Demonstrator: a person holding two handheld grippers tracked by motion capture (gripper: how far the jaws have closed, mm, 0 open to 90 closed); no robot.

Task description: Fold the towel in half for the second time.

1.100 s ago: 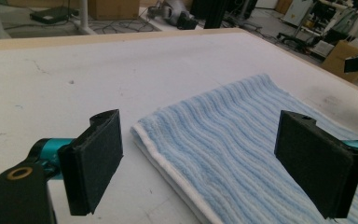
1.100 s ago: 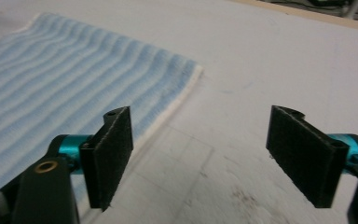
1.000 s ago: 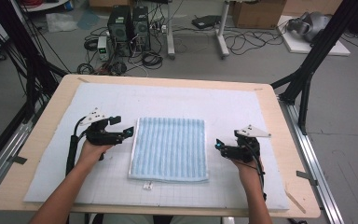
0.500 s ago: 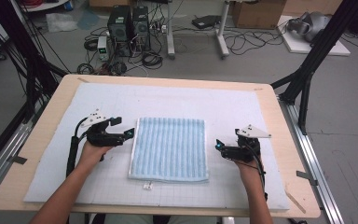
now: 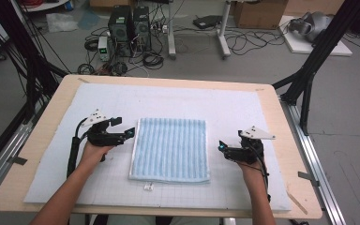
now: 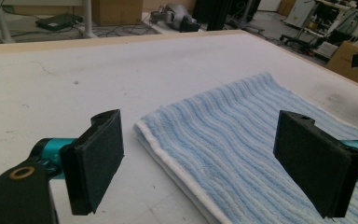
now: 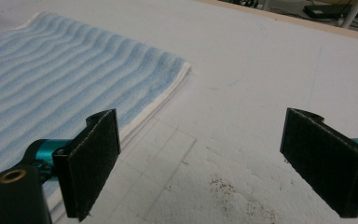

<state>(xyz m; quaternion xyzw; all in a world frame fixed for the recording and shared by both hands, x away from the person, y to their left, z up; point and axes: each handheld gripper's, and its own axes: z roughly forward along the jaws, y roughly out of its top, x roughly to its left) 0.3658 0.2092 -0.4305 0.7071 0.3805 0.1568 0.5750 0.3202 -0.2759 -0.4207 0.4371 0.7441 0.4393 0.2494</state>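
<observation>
The folded blue towel (image 5: 170, 150) is lying flat mid-worktop (image 5: 37, 140), its long axis running away from the person, between both released tongs, with the left tongs (image 5: 125, 133) sitting nearer its edge than the right tongs (image 5: 222, 146).

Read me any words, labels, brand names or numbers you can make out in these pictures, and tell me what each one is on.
No text here can be read.
The small white tag at the near edge of the blue striped towel: too small to tell whether it carries print.
The cardboard boxes on the floor behind the table: any markings too blurred.
The black pads of both grippers: bare.
</observation>
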